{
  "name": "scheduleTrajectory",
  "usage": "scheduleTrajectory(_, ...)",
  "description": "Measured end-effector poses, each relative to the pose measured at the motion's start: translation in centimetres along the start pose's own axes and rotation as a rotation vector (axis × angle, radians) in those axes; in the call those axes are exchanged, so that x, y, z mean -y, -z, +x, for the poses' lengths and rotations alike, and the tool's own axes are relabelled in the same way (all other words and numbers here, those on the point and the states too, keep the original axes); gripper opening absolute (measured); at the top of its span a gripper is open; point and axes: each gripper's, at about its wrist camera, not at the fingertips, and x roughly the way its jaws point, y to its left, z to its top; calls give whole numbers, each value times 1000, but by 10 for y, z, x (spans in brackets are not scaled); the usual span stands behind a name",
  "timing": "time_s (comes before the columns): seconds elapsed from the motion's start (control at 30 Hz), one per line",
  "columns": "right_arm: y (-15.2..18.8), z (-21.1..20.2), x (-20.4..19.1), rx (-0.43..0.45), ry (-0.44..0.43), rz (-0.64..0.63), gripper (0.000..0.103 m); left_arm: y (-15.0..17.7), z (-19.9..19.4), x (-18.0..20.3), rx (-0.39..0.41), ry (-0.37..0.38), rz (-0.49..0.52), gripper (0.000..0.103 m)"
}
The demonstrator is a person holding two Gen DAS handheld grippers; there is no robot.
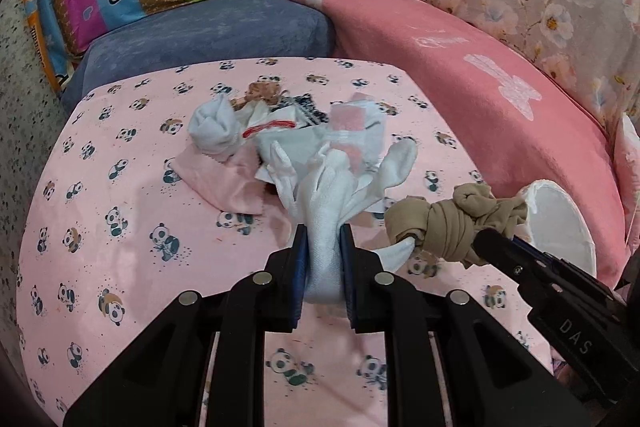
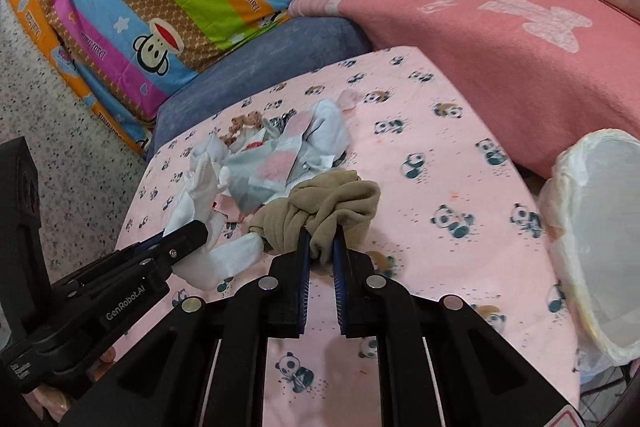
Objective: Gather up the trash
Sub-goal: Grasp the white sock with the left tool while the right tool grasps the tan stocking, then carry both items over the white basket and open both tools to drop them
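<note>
While the white sock is clamped in the left gripper & the knotted tan sock in the right gripper, near the bed's front edge, both could be snagged together, so the lined bin at the right edge is missed.

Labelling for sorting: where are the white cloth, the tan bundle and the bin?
white cloth (image 1: 324, 251), left wrist view, pinched middle.
tan bundle (image 2: 340, 203), right wrist view, knotted top.
bin (image 2: 568, 163), right wrist view, liner rim.
</note>
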Motion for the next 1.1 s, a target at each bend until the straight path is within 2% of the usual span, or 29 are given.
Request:
scheduleTrajectory(0.23, -1, -75, 41, 127, 60, 62, 12, -3, -23, 70, 38, 60, 110, 16)
scheduleTrajectory(0.5, 0, -136, 97, 232, 110, 156, 12, -2, -38, 144, 71, 122, 235, 16)
scheduleTrajectory(0.8, 8, -179, 160, 311, 168, 273, 12, -3, -36, 205, 83, 166, 327, 16)
scheduleTrajectory(1.1, 16, -192, 203, 333, 206, 340, 13, 0, -27, 249, 81, 202, 391, 17)
